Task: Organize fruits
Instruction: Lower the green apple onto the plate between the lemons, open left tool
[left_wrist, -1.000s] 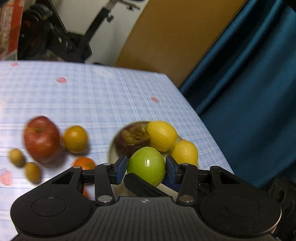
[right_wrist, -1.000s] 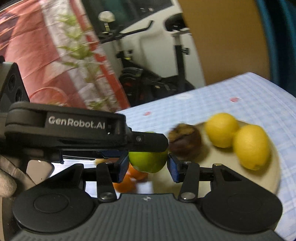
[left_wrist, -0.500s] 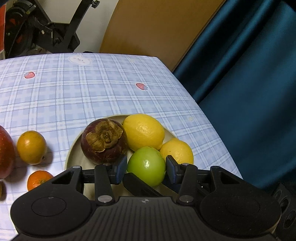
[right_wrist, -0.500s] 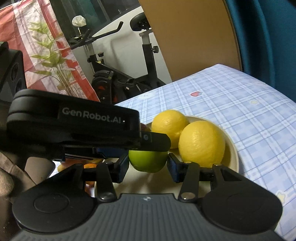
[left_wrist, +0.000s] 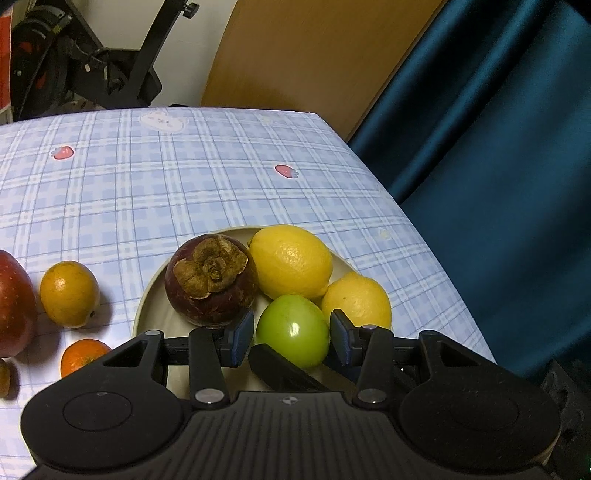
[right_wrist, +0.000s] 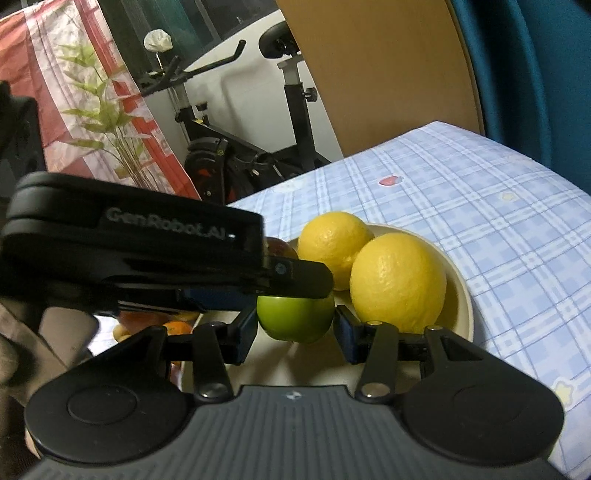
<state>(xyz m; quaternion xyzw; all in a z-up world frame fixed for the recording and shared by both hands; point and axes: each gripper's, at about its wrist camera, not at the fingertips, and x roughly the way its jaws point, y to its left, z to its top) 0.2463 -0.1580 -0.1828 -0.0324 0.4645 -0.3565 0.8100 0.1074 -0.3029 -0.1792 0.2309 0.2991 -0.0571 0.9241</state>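
— What is seen at the left of the table?

— In the left wrist view an apple (left_wrist: 13, 302) is cut off by the frame's edge; an orange (left_wrist: 69, 293) is set just beside it; a tangerine (left_wrist: 83, 356) is laid nearer, partly hidden by the body of the left gripper (left_wrist: 291, 341); all three are laid on the checked cloth (left_wrist: 184, 177), apart from the plate (left_wrist: 147, 302).

— And on the plate?

— A mangosteen (left_wrist: 210, 280) is placed at its left side, calyx up; a far lemon (left_wrist: 291, 260) is set just beside it; a near lemon (left_wrist: 356, 299) is found further right, against the far one.

— Where is the green fruit?

— The green fruit (left_wrist: 292, 330) is found over the plate's near part, just in front of the mangosteen and both lemons; whether the plate is touched by it cannot be told.

— How are the tongs set?

— The left gripper is opened only to the fruit's width; both blue pads are pressed to its sides, so the fruit is gripped; the right gripper (right_wrist: 295, 332) is narrowed to much the same width, with a pad set close at each side; whether contact is made there cannot be told; in the right wrist view the fruit's top is crossed by a left finger (right_wrist: 295, 282); in the left view its lower edge is crossed by a right finger (left_wrist: 284, 369).

— And at the far right?

— A blue curtain (left_wrist: 498, 184) is hung beyond the table's edge.
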